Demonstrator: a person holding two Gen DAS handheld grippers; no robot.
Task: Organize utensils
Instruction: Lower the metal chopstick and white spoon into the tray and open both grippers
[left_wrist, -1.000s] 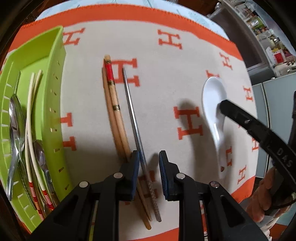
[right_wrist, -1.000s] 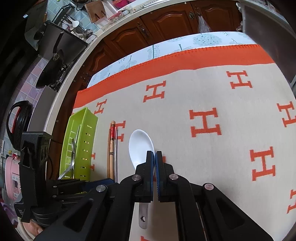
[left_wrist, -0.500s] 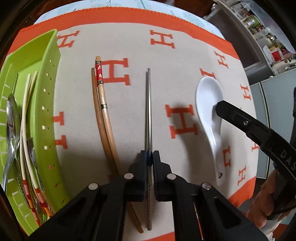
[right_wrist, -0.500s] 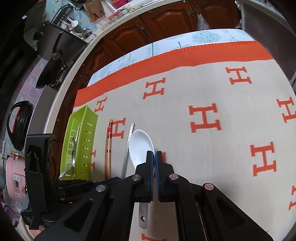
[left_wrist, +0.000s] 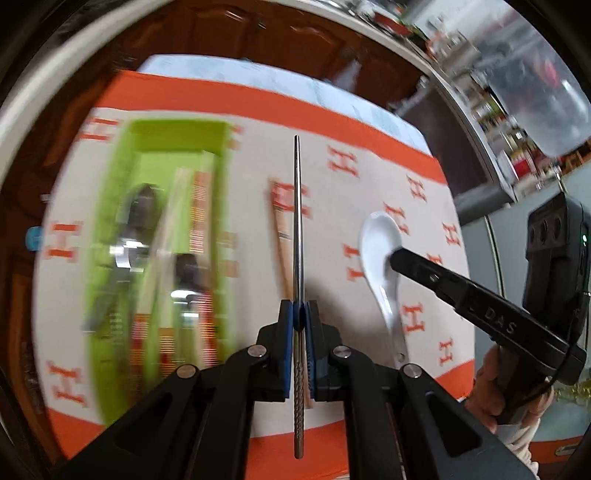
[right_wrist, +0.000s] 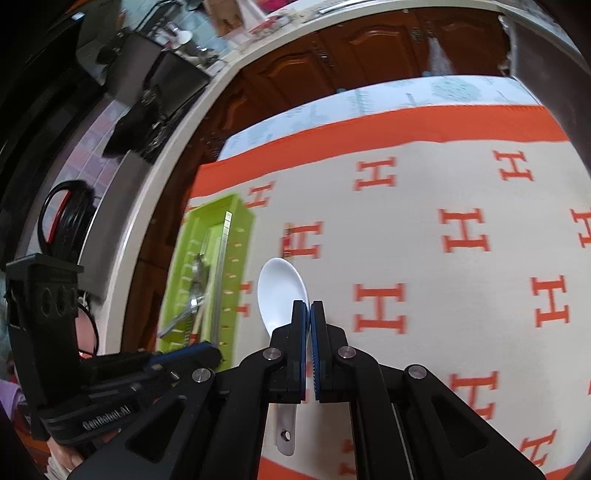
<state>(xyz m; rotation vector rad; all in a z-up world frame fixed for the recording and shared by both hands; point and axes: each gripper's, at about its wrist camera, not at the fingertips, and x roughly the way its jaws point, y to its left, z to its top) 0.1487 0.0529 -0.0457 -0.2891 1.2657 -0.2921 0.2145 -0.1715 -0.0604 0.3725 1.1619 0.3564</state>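
Note:
My left gripper (left_wrist: 299, 312) is shut on a metal chopstick (left_wrist: 297, 221) and holds it lifted above the cloth, pointing away from me. A green utensil tray (left_wrist: 110, 236) with spoons and chopsticks in it lies to its left; it also shows in the right wrist view (right_wrist: 240, 236). Wooden chopsticks (left_wrist: 281, 236) lie on the cloth under the metal one. A white ceramic spoon (left_wrist: 380, 251) lies to the right. My right gripper (right_wrist: 308, 310) is shut, its tips just over the spoon (right_wrist: 277, 291); I cannot tell whether they touch it.
An orange-bordered cream cloth with H marks (right_wrist: 461, 277) covers the table. Wooden cabinets (right_wrist: 369, 48) stand beyond the far edge. A black kettle (right_wrist: 66, 218) and cookware are on the counter at the left.
My left gripper closed on the metal chopstick, then lifted it and swung left toward the green tray. The right gripper stayed shut over the white spoon.

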